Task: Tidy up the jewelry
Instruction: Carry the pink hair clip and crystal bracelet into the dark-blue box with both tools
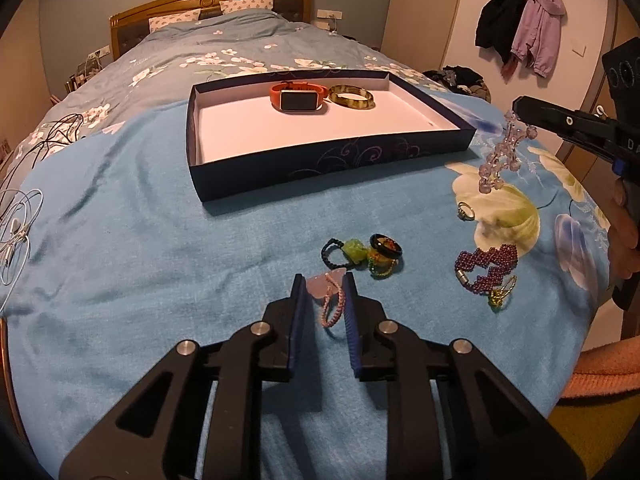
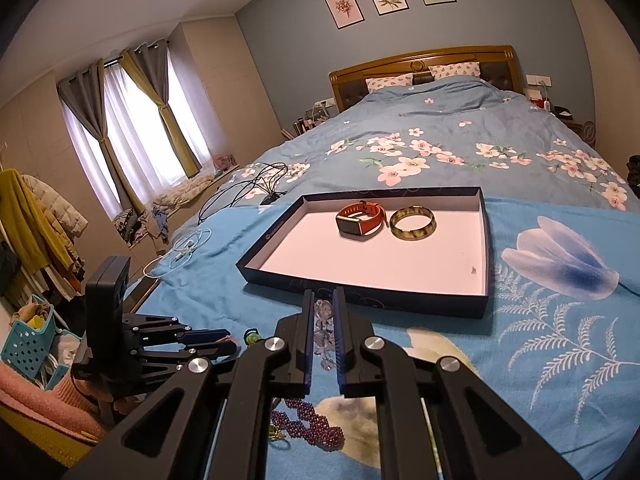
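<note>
Now, through the left wrist camera, your left gripper [image 1: 324, 280] sits low on the light blue blanket [image 1: 140, 248], its jaws partly closed around a pale pink heart-shaped stone with a pink braided cord loop [image 1: 333, 305]; whether the pads truly pinch it, I cannot tell. Over on the right, your right gripper [image 1: 516, 109] holds a dangling strand of clear lilac crystal beads [image 1: 500, 156] in the air, just beside the near right corner of the shallow dark blue cardboard tray [image 1: 320, 172]. Switch to the right wrist camera: those jaws are nearly closed on the strand [image 2: 323, 322], which hangs between the fingers, just short of the tray's near wall [image 2: 360, 294]. Inside already lie an orange-strapped smartwatch [image 2: 360, 222] and a mottled green-brown bangle [image 2: 413, 223], both toward the back. Lift high enough that the trailing beads clear that wall, I'd say, then lower onto the bare white floor in front, where there's plenty of room. The purple beaded bracelet [image 2: 316, 428] waits on the blanket below.
</note>
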A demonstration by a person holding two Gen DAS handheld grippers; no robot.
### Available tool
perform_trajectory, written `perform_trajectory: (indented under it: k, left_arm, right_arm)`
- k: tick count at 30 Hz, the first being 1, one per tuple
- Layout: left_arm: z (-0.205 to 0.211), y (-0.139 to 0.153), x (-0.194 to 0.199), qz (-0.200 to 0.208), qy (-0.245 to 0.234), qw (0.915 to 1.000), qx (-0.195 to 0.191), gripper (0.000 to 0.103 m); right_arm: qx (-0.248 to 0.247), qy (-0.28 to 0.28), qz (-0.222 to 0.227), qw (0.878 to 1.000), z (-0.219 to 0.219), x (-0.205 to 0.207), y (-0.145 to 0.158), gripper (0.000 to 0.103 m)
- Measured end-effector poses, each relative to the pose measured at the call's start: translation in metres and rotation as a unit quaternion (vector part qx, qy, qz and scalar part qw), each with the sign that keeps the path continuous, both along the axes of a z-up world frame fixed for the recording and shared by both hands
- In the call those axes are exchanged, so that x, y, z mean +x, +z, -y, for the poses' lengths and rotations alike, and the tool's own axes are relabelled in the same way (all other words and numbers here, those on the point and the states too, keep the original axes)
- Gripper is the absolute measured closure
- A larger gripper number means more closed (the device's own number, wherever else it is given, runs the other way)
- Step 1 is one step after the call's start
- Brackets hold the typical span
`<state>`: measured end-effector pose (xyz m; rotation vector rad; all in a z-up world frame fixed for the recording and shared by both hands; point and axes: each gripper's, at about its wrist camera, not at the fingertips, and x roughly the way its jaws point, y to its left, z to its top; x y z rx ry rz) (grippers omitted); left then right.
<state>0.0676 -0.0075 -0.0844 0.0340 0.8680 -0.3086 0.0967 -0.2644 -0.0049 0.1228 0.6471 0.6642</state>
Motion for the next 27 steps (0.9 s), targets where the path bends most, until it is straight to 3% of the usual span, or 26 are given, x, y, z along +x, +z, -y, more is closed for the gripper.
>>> perform_trajectory:
  k: [14, 27]
  left_arm:
    - [0.004, 0.041, 0.006, 0.055, -0.019, 0.9981, -0.023, 0.084]
    - [0.014, 0.062, 0.053, 0.077, -0.022, 0.9965, -0.025, 0.084]
  right_arm:
    - [-0.001, 0.000, 0.019, 1.000, -0.004, 0.016, 0.015, 0.095]
    - [-0.008, -0.009, 0.034, 0.999, -0.012, 0.050, 0.024, 0.095]
